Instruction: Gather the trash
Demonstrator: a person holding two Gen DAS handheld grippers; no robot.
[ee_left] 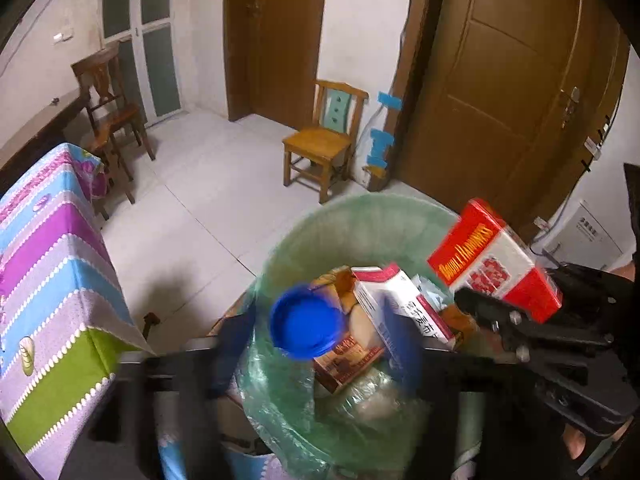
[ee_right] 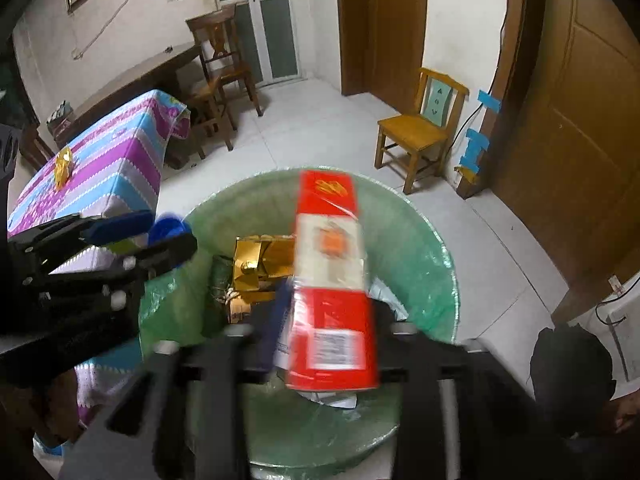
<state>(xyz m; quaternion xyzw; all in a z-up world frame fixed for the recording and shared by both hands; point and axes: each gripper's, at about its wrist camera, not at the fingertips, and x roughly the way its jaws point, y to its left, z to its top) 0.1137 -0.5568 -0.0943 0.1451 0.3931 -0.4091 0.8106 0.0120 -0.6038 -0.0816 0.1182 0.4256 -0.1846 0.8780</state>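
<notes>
Use the green-lined trash bin as your reference. Both grippers hang over its mouth.

The right gripper has the red and white carton between parted jaws; blur hides whether the pads press on it. The carton stands tilted above the bin's contents. Judge it light, stiff cardboard with a smooth, slippery print. Take it across the narrow faces near mid-length.

The left gripper stands wide open. The blue plastic lid sits between its jaws, over the bin's near side, apparently unheld. Judge it light, rigid and slick. Grip it across the rim.
</notes>
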